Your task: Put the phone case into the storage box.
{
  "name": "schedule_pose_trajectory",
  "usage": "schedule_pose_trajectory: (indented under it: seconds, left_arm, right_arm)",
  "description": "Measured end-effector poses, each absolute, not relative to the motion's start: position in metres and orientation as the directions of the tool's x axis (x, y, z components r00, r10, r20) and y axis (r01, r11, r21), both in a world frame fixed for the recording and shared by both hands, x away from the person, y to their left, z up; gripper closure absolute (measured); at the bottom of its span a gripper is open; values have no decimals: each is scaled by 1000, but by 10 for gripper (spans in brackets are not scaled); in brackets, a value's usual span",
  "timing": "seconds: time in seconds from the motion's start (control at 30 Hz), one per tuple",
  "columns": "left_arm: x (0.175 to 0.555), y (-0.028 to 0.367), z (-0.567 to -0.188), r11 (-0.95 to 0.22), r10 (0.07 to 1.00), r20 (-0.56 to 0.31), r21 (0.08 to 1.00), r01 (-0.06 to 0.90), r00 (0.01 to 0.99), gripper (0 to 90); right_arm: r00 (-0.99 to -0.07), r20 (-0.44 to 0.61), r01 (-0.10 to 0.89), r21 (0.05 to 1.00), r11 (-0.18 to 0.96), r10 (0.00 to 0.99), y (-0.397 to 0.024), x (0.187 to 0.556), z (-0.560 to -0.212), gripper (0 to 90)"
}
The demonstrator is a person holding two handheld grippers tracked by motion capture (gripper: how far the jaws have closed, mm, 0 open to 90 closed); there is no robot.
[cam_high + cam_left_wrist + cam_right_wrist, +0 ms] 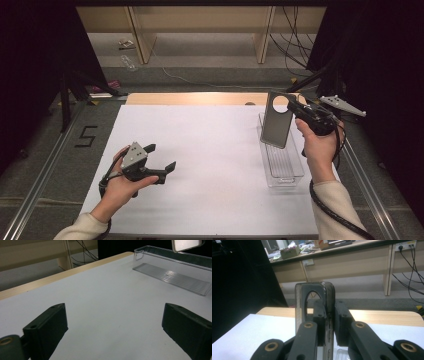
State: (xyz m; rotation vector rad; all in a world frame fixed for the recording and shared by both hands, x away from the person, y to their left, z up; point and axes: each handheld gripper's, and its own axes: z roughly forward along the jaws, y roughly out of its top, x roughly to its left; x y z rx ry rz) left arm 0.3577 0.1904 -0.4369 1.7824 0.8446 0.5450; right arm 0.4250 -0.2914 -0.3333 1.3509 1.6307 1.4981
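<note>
My right gripper (295, 106) is shut on the top edge of a flat grey panel with a round hole (276, 122). It holds the panel upright over the far end of a clear plastic tray (285, 180) at the right of the white table top (200, 160). In the right gripper view the panel (328, 293) stands edge-on, pinched between the two pads of the right gripper (327, 312). My left gripper (161, 156) hovers low at the front left, open and holding nothing. In the left gripper view its jaws stand wide apart around the left gripper (113, 327), facing the tray (160, 257).
A wooden strip (200, 98) runs along the table's far edge, with floor, shelving legs and cables (290, 45) beyond. Dark curtains close off both sides. A metal rail (365, 175) runs along the table's right side.
</note>
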Motion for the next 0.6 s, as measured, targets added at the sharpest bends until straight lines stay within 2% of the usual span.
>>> schedule_pose_trajectory:
  seconds: [0.6]
  left_arm:
    - [358,191,-437,-209,761,-28,935,286,648,58]
  right_arm:
    - [-342,227,303,945,-121,912,-293,425,-333,818]
